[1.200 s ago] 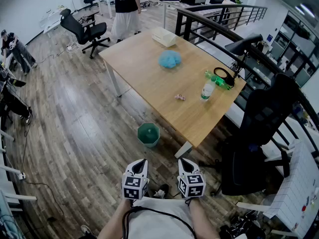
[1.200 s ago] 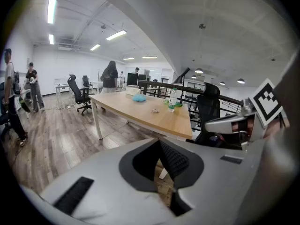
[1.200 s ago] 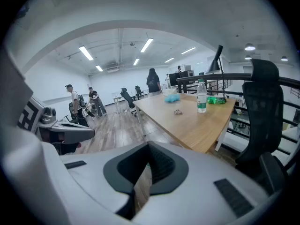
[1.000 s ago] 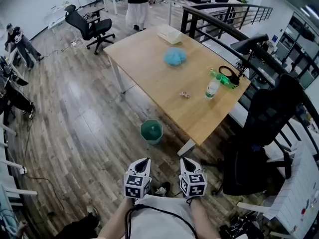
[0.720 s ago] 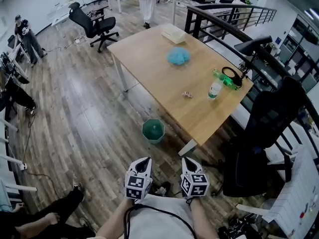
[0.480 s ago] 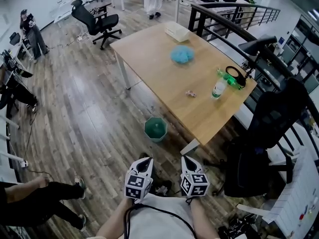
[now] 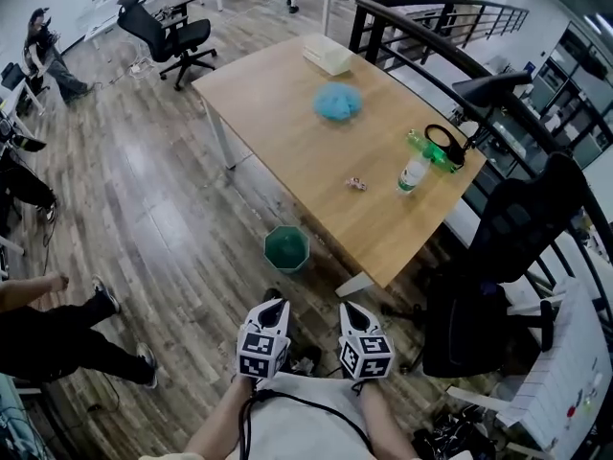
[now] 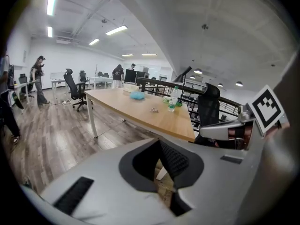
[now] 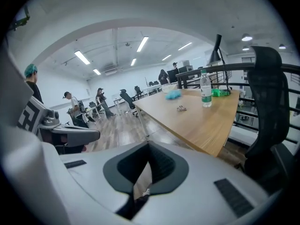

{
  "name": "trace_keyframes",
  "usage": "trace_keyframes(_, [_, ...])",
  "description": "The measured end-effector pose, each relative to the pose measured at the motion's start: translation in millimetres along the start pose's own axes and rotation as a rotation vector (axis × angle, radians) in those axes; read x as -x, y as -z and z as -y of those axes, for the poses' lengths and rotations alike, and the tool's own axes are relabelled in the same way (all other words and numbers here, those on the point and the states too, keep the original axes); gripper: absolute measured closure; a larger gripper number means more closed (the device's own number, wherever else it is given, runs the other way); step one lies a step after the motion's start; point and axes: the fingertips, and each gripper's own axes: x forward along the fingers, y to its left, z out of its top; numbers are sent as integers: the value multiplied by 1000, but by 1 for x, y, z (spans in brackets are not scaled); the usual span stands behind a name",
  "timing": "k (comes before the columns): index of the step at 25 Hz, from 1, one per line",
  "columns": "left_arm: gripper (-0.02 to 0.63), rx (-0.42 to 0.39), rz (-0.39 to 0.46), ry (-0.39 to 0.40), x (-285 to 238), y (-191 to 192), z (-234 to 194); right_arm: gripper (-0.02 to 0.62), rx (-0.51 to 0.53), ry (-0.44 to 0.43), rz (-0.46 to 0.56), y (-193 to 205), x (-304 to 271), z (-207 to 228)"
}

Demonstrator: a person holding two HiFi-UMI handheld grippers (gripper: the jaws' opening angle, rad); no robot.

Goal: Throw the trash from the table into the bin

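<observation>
Head view: trash (image 7: 356, 184) far beyond left hand-held gripper (image 7: 272, 307), right hand-held gripper (image 7: 351, 310), both closed.

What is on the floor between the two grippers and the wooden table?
In the head view, a green bin stands on the wooden floor, between the left gripper and right gripper below it and the table above.

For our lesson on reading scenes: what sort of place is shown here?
Most likely an open-plan office or lab: a wheeled office chair, a long wooden table and ceiling strip lights over a wide wood floor.
</observation>
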Motion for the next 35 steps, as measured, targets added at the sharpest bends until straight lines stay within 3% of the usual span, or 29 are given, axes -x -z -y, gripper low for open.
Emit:
trace_keyframes(10, [584, 9, -12, 9, -52, -44, -44, 565, -17, 69, 9, -37, -48, 27])
trace_keyframes(15, [584, -1, -15, 62, -84, -75, -59, 565, -10, 131, 22, -64, -70, 38])
trace_keyframes(21, [584, -17, -24, 124, -125, -100, -81, 565, -38, 124, 44, -88, -104, 37])
trace_keyframes(26, [584, -20, -42, 174, -141, -106, -106, 565, -62, 169, 6, -93, -133, 33])
trace_keyframes(35, [584, -4, -111, 196, -149, -91, -158, 565, -73, 188, 37, -109, -171, 5])
